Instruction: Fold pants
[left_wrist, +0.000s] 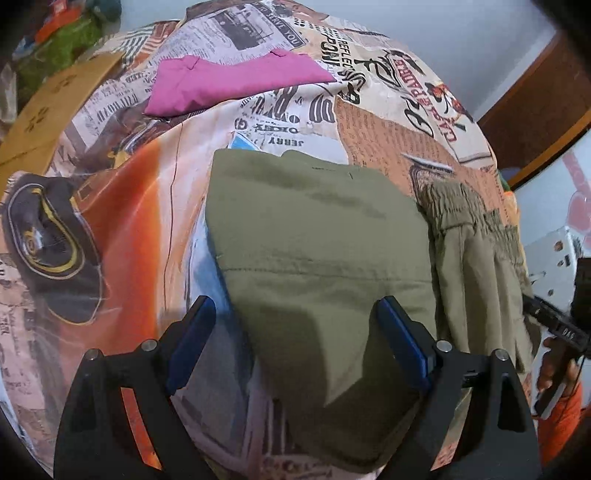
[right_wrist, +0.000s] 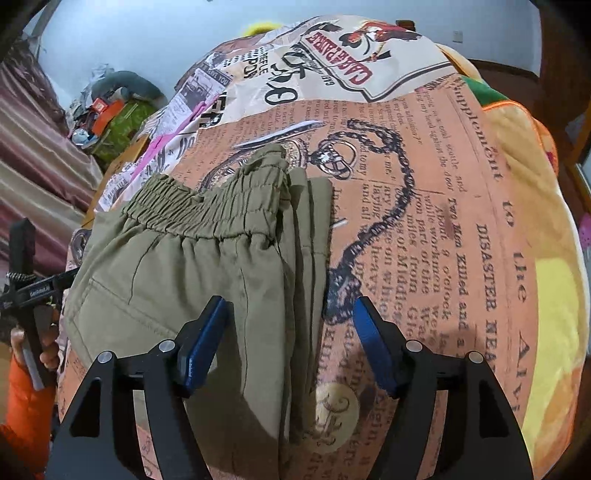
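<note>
Olive green pants (left_wrist: 317, 251) lie folded on a bed covered by a newspaper-print sheet (left_wrist: 373, 140). Their gathered elastic waistband (right_wrist: 207, 210) is at the far end in the right wrist view. My left gripper (left_wrist: 295, 302) hovers open over the near part of the folded pants, its blue pads (left_wrist: 402, 339) wide apart. My right gripper (right_wrist: 290, 301) is open too, and the pants' (right_wrist: 221, 280) layered right edge runs between its fingers without either pad pressing on it. Each wrist view shows the other gripper's handle, held by a hand in an orange sleeve (right_wrist: 22, 398).
A folded pink garment (left_wrist: 236, 79) lies farther back on the sheet. Brown cardboard (left_wrist: 48, 110) sits at the bed's left side, with clutter (right_wrist: 110, 110) beyond it. A yellow and orange plush blanket (right_wrist: 546, 258) borders the right side.
</note>
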